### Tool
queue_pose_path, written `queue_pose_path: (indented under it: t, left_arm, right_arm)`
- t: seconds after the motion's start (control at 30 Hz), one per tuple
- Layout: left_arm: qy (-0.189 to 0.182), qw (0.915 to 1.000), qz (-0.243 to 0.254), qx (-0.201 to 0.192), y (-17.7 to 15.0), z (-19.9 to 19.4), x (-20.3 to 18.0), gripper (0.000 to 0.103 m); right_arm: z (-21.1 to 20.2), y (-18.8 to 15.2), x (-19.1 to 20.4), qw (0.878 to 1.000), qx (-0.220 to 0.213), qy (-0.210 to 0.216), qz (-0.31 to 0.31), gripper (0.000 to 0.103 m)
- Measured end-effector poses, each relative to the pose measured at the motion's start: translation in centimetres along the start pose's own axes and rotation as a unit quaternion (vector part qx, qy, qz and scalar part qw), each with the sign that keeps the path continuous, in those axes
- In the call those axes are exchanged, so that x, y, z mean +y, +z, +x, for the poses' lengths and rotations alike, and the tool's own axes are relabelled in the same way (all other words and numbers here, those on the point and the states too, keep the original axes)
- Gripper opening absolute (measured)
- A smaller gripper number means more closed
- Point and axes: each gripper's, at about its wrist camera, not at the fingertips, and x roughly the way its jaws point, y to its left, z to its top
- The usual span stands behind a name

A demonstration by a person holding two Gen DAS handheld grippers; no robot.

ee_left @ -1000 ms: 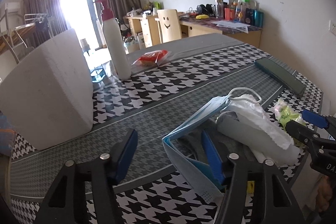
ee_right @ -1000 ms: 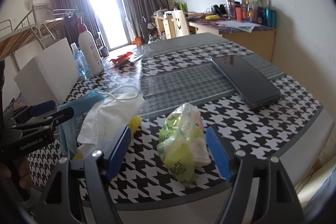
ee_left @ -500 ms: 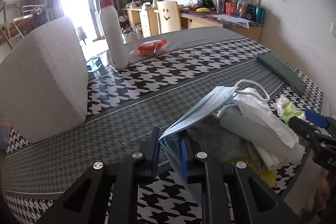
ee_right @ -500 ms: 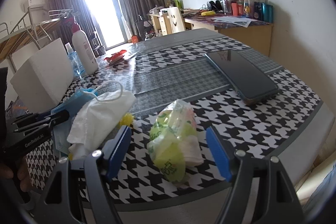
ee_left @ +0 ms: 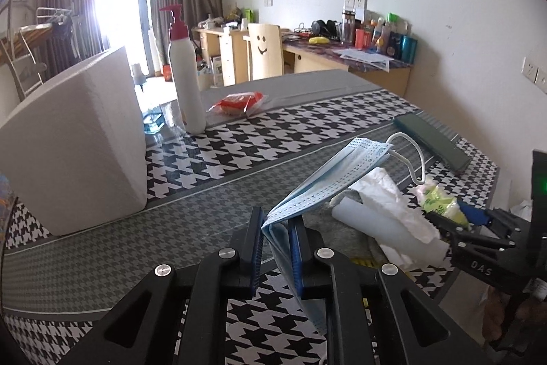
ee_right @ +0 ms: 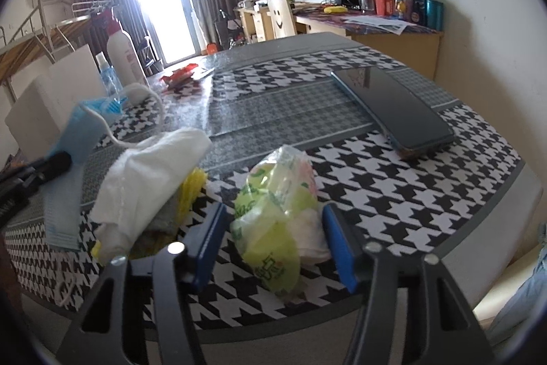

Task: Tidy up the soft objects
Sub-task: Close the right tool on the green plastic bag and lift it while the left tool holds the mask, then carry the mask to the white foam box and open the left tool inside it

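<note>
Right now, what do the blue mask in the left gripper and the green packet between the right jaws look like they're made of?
Blue mask: looks like thin nonwoven fabric, matte, pleated, with a dotted edge and a white elastic loop; it bends limply.
Green packet: looks like thin glossy plastic film, crinkled and translucent, with white tissue apparently inside.

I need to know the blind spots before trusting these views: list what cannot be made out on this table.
- Grey cloth and yellow item, both views: mostly buried under the white crumpled tissue; kind unclear.
- Blue pleated face mask, left wrist view: its lower end is cut off behind the left gripper.
- Green-printed plastic packet, right wrist view: print too creased to read; whether the right gripper pads touch it is unclear.
</note>
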Motion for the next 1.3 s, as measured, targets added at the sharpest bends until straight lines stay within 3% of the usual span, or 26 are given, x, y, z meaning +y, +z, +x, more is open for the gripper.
queue_pose_path:
  t: [0.07,0.2,0.37,1.3]
  left_arm:
    - [-0.001,1.0000,-0.001,-0.005,0.0,-0.4,0.1,0.015]
    - [-0.001,1.0000,-0.001,-0.008,-0.1,-0.8,0.2,0.015]
    - [0.001,0.9999,-0.004,-0.013,-0.4,-1.5,0.5,0.015]
    - [0.029,0.9965,-0.003,-0.078,1.6,-6.9,2.8,0.016]
  right_arm:
    - [-0.1,-0.1,0.0,1.000,0.001,-0.002,-0.002,0.059]
    - [-0.1,-0.1,0.3,1.000,0.007,-0.007,-0.010,0.043]
    - [-0.3,-0.2,0.7,1.000,0.009,-0.002,-0.013,0.036]
    - [-6.9,3.7,4.6,0.993,-0.105,0.033,-0.044,0.036]
